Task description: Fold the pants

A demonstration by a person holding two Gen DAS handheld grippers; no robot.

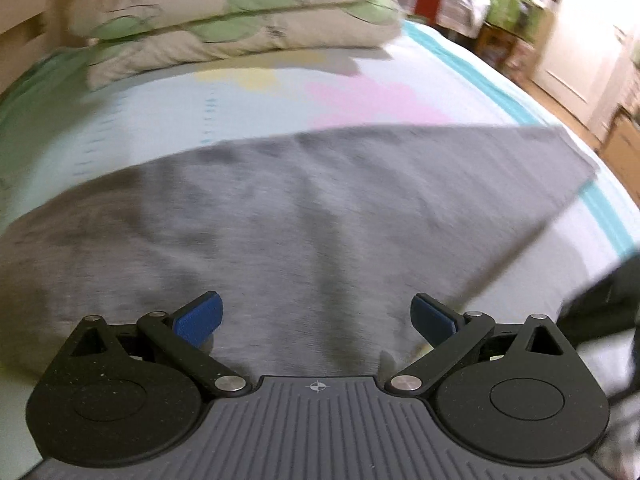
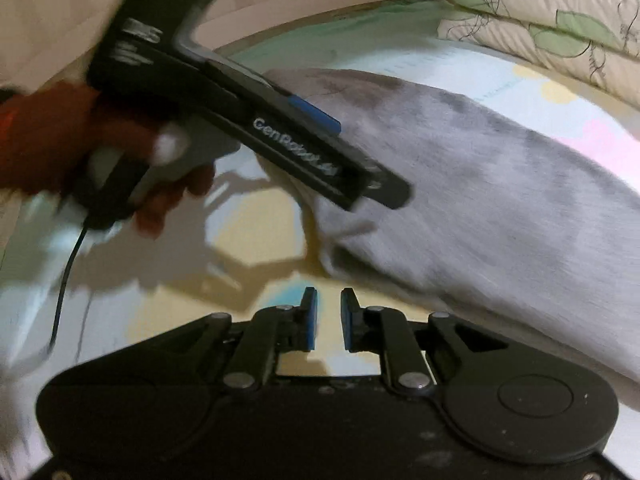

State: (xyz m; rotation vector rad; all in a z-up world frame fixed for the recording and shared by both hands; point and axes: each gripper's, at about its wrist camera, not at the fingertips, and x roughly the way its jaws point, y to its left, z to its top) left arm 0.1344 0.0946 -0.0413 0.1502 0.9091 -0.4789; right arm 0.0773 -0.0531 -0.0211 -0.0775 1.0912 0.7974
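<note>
Blue pads on my left tool (image 1: pixel 318 322) stand widely spread, with nothing between them, poised just above the near edge of the grey pants (image 1: pixel 304 208). Those pants lie flat on the bed (image 1: pixel 168 108), on a pale sheet printed with pink and yellow patches, one narrower end running off toward the teal-striped border of the sheet. Beyond the pants, two stacked pillows (image 1: pixel 236 28) with green leaf prints sit at the far side of the bed. From my right wrist camera, my right tool (image 2: pixel 329 318) has its pads drawn near each other with a narrow gap showing, pinching nothing, and it hangs over bare sheet just beside the rumpled near end of the pants (image 2: pixel 480 200). My left hand (image 2: pixel 80 140) shows there too, gripping the handle of the left tool (image 2: pixel 320 132), whose black body reaches over the end of the pants; a dark cable (image 2: pixel 66 272) trails down from the handle. Motion blur softens both views, so I cannot tell whether the left tool touches the cloth.
</note>
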